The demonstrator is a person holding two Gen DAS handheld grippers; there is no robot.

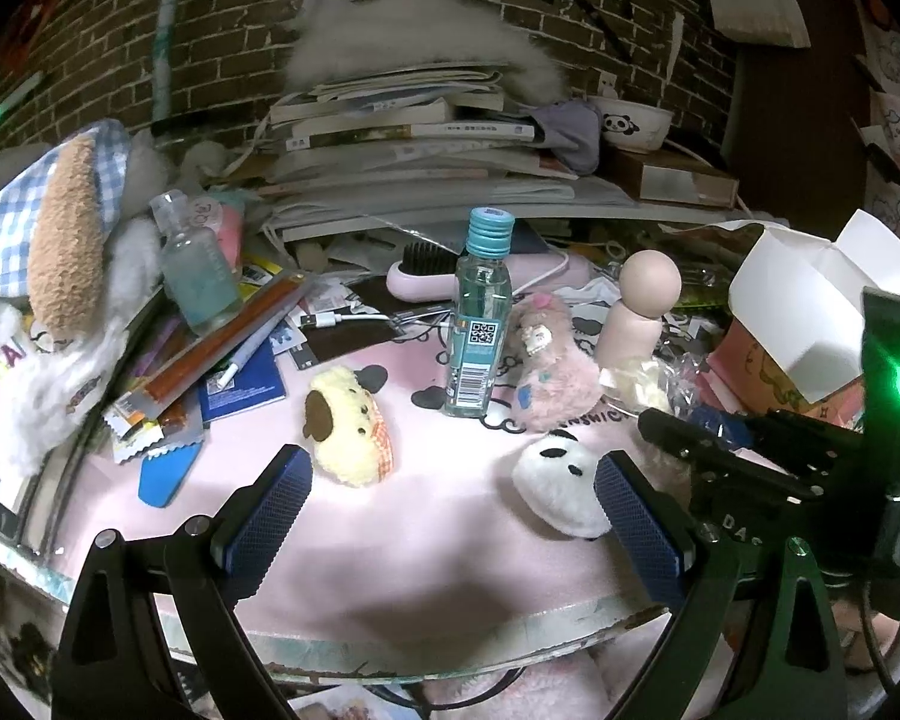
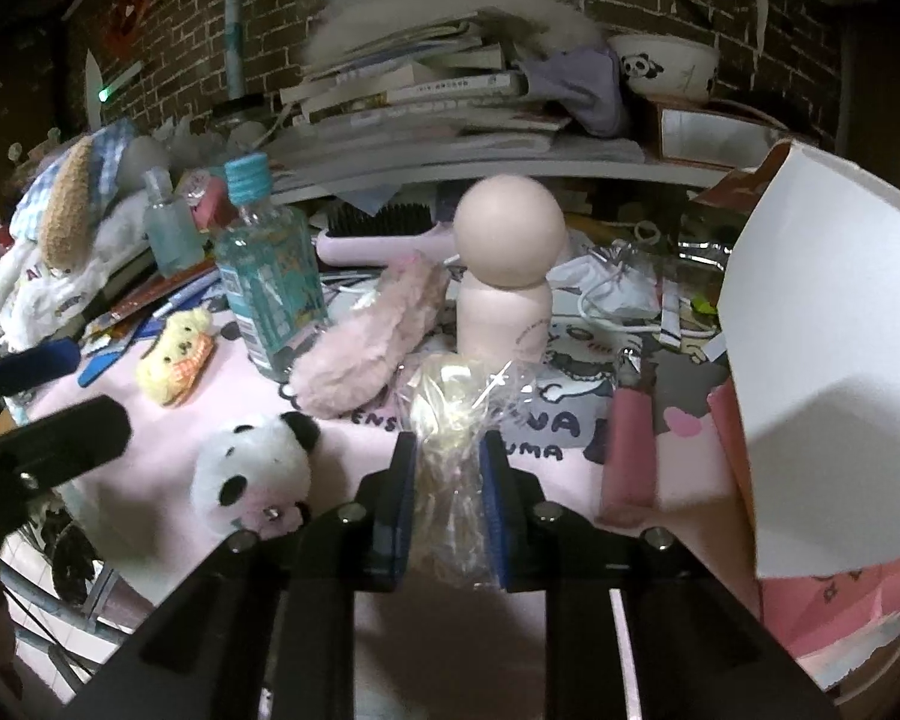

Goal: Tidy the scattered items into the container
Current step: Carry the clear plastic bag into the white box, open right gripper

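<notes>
My right gripper is shut on a clear plastic bag with a pale yellow item, held just above the pink mat. The open pink box with white flaps stands just to its right. My left gripper is open and empty over the mat's front, with the yellow dog plush and the panda plush near its fingertips. A teal-capped bottle, a pink fluffy plush and a pink peg doll stand behind them. The right gripper's body shows at the right in the left wrist view.
A stack of books and a panda bowl sit at the back against the brick wall. A plush in blue check, a second bottle and snack packets crowd the left. A pink hairbrush lies behind the bottle. The glass table edge runs in front.
</notes>
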